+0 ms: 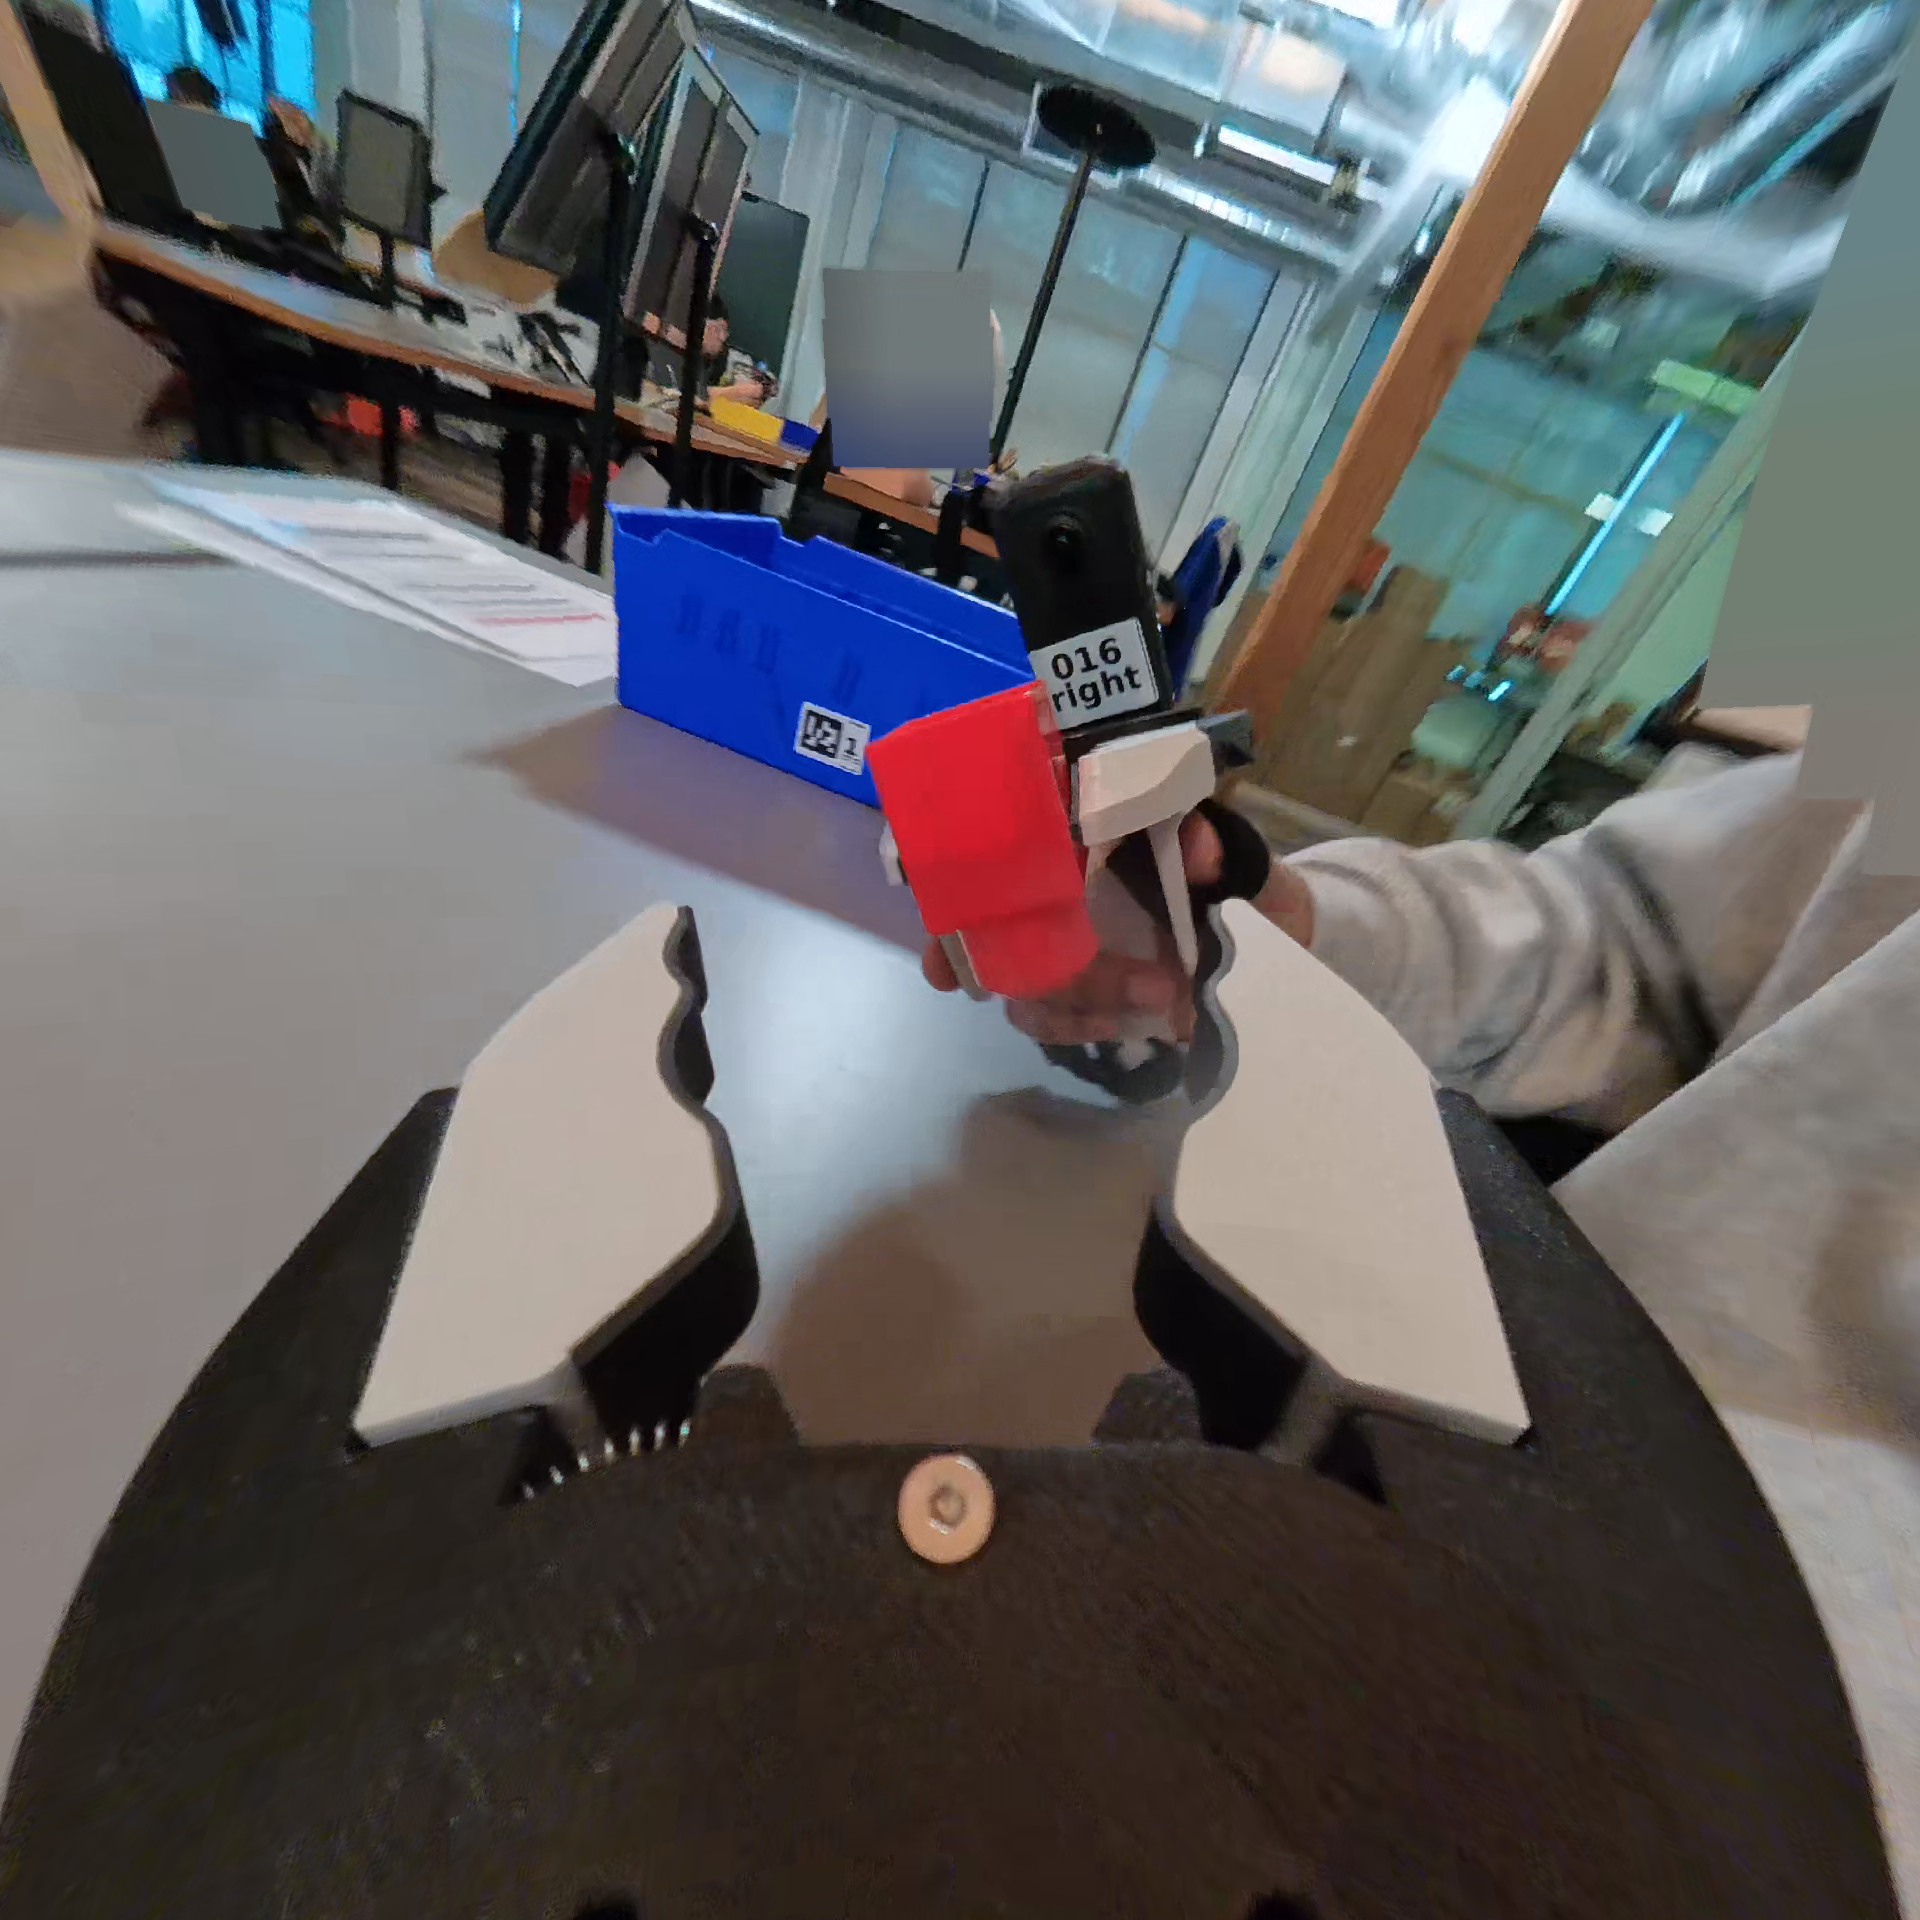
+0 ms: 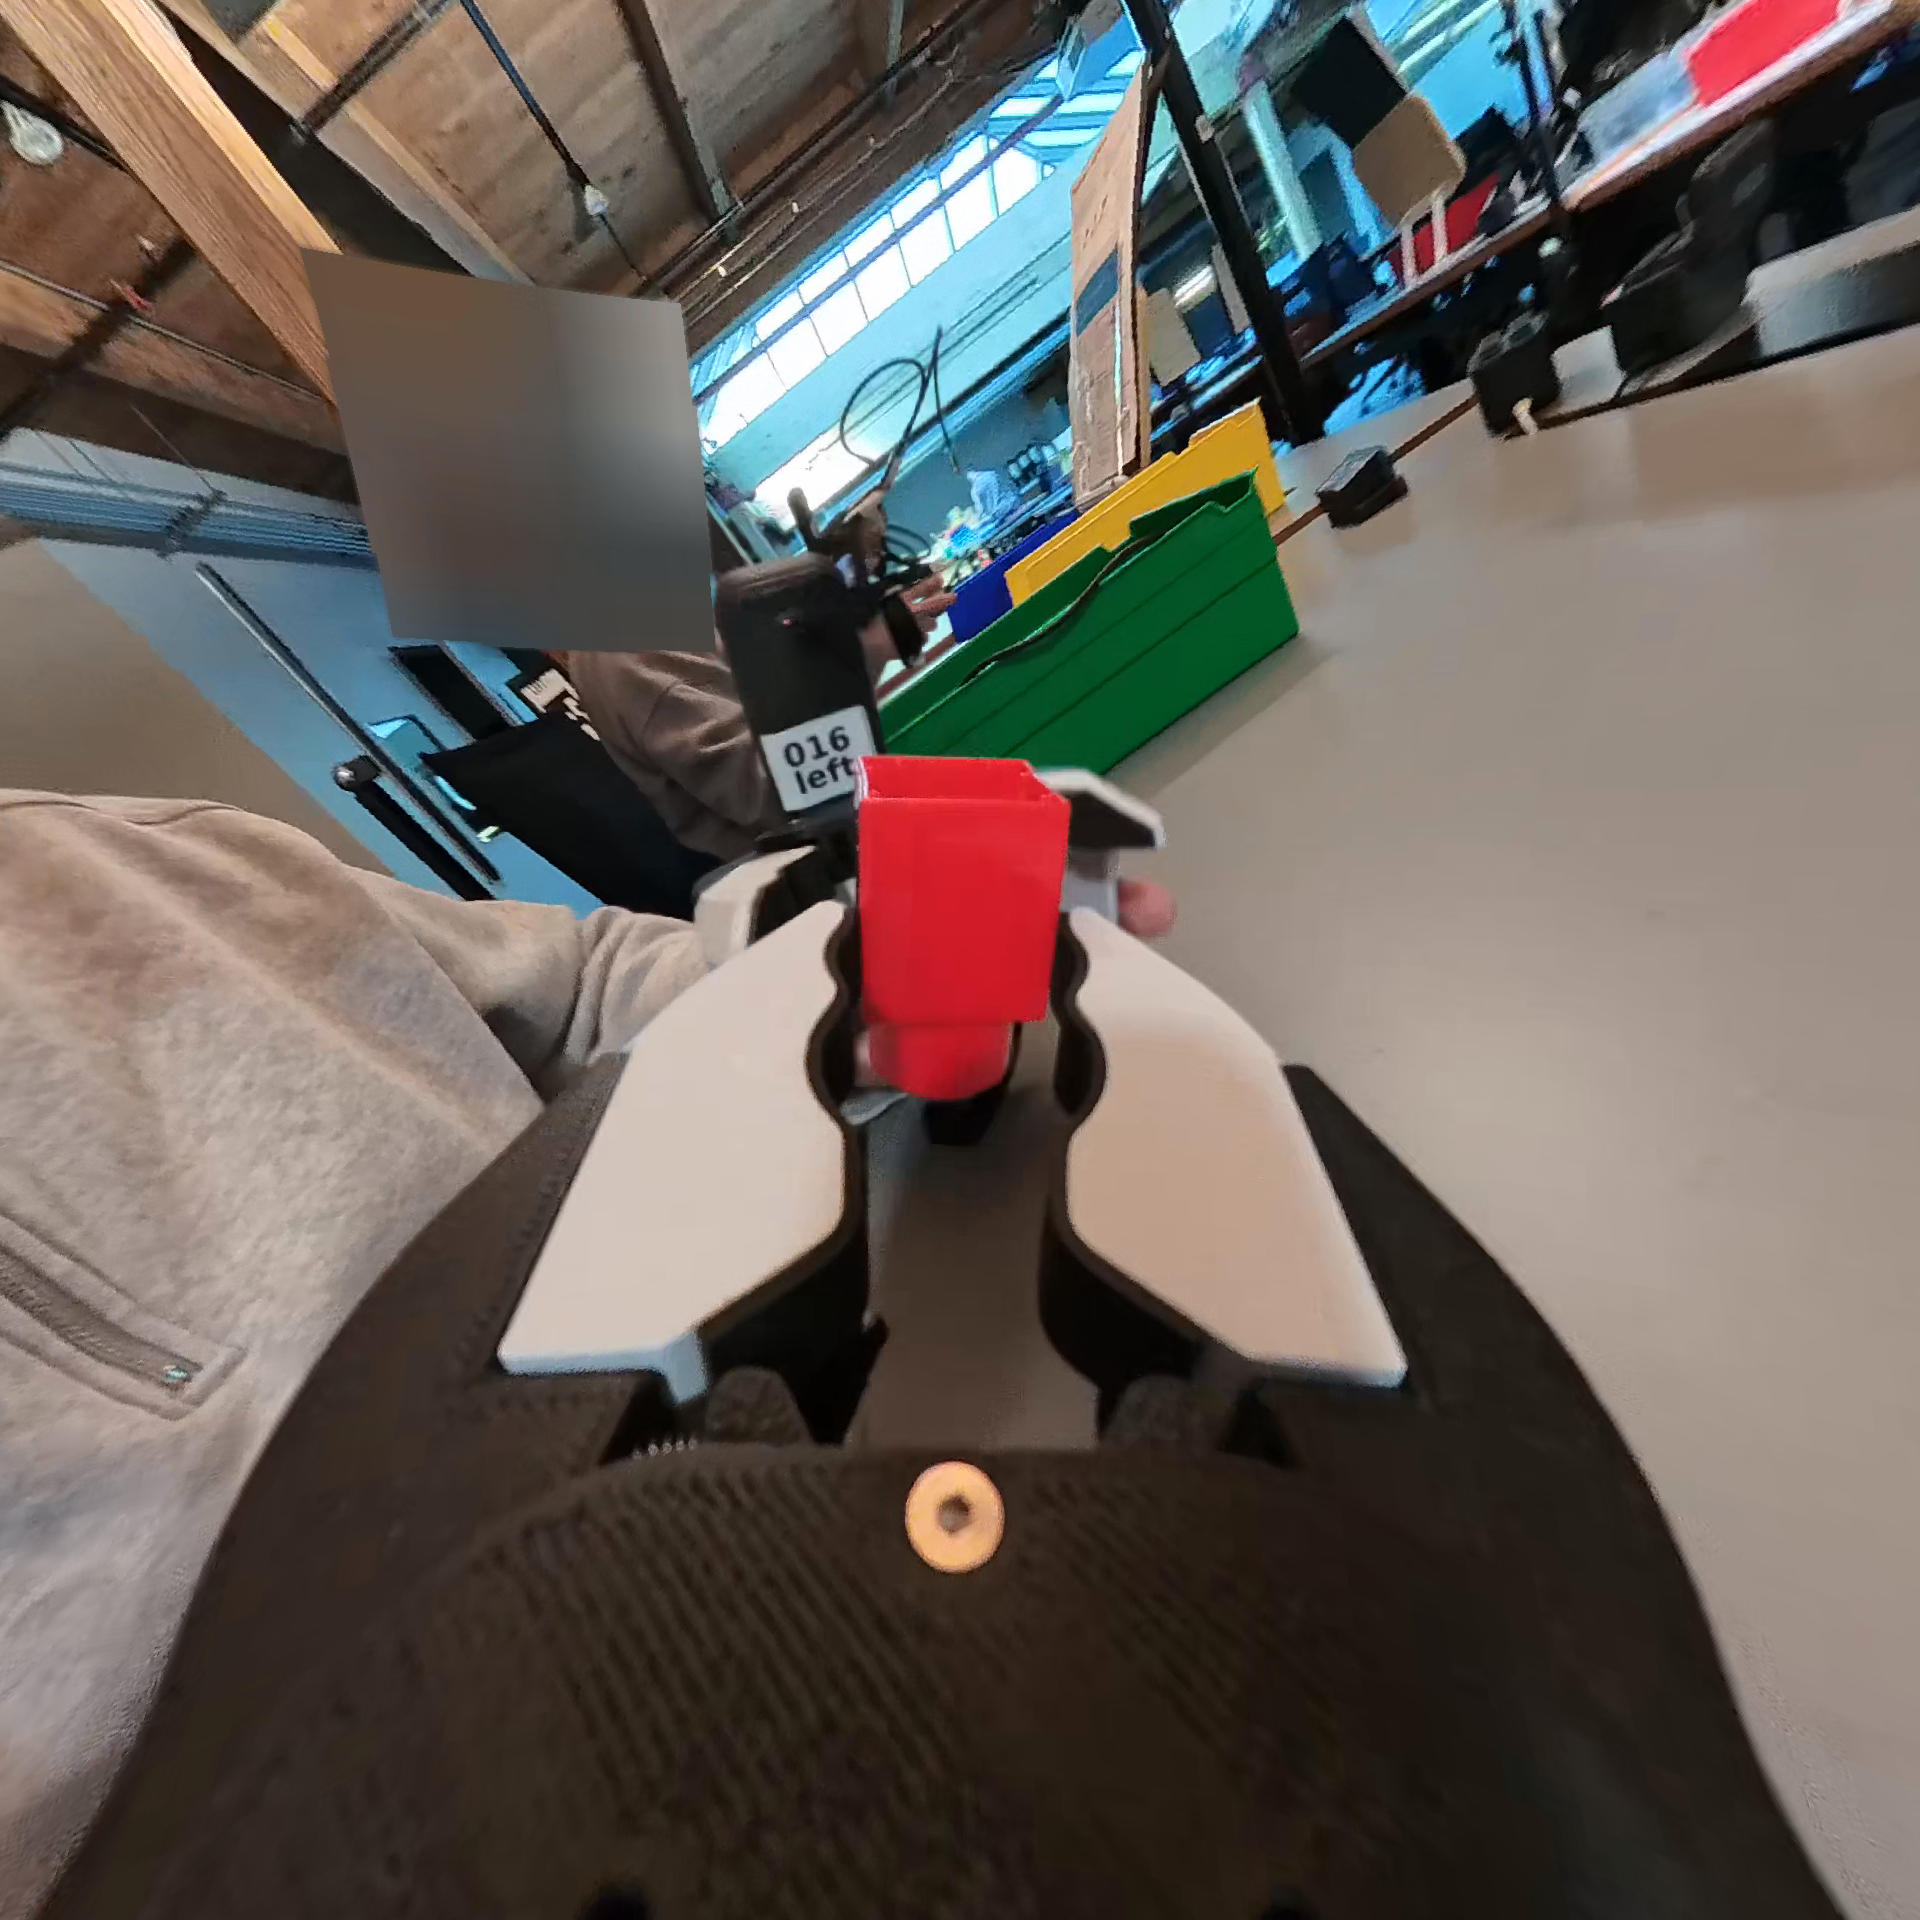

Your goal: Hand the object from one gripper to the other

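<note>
A pale grey table (image 1: 312, 883) carries a blue bin (image 1: 790, 644) beside a printed sheet (image 1: 416, 582). In the right wrist view it holds a green bin (image 2: 1122, 644) (a yellow bin (image 2: 1174, 478) just behind).

This is a shared workshop or lab in an industrial building. Long wooden-topped workbenches (image 1: 343, 322) carry dark computer monitors on stands (image 1: 613, 156), with black office chairs (image 1: 384, 177) drawn up to them. Silver ventilation ducts (image 1: 1195, 62) run under the ceiling beside a slanted timber post (image 1: 1455, 312). Plastic storage bins sit along the pale grey table's (image 2: 1558, 831) far edge: a green one (image 2: 1132, 655), a yellow one (image 2: 1164, 488) behind it, and a blue one (image 1: 790, 644).
</note>
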`<state>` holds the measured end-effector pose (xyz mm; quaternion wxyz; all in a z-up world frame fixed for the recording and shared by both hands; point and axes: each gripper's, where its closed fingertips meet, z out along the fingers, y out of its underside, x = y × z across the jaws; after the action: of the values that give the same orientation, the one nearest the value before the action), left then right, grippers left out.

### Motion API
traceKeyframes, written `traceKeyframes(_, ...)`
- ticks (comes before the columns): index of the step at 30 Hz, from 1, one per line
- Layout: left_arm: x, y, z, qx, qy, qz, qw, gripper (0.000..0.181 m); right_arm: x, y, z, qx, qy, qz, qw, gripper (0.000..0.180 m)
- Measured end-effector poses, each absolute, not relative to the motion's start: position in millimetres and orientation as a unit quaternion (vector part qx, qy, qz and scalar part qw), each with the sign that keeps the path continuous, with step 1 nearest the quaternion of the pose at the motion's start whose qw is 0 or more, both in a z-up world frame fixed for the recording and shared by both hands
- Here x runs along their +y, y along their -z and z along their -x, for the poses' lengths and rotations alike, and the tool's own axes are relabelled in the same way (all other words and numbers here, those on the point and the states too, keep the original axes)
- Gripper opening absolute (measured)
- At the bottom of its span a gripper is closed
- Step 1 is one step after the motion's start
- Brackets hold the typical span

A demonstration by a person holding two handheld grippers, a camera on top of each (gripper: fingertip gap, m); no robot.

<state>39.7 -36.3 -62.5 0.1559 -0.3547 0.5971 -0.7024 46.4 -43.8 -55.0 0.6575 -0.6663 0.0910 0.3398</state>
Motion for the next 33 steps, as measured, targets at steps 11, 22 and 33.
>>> traceKeyframes(11, -64, 76, -23, 0.740, 0.525, 0.151, 0.394, 0.085, -42, 73, -14, 0.140, -0.552, 0.641, 0.515, 0.036)
traceKeyframes(22, -59, 73, -26, 0.733, 0.538, 0.182, 0.374, 0.070, -37, 71, -23, 0.159, -0.546, 0.619, 0.541, 0.064)
traceKeyframes(33, -30, 105, -49, 0.789, 0.357, 0.269, 0.422, 0.070, -36, 78, -61, 0.131, -0.215, 0.751, 0.610, 0.070)
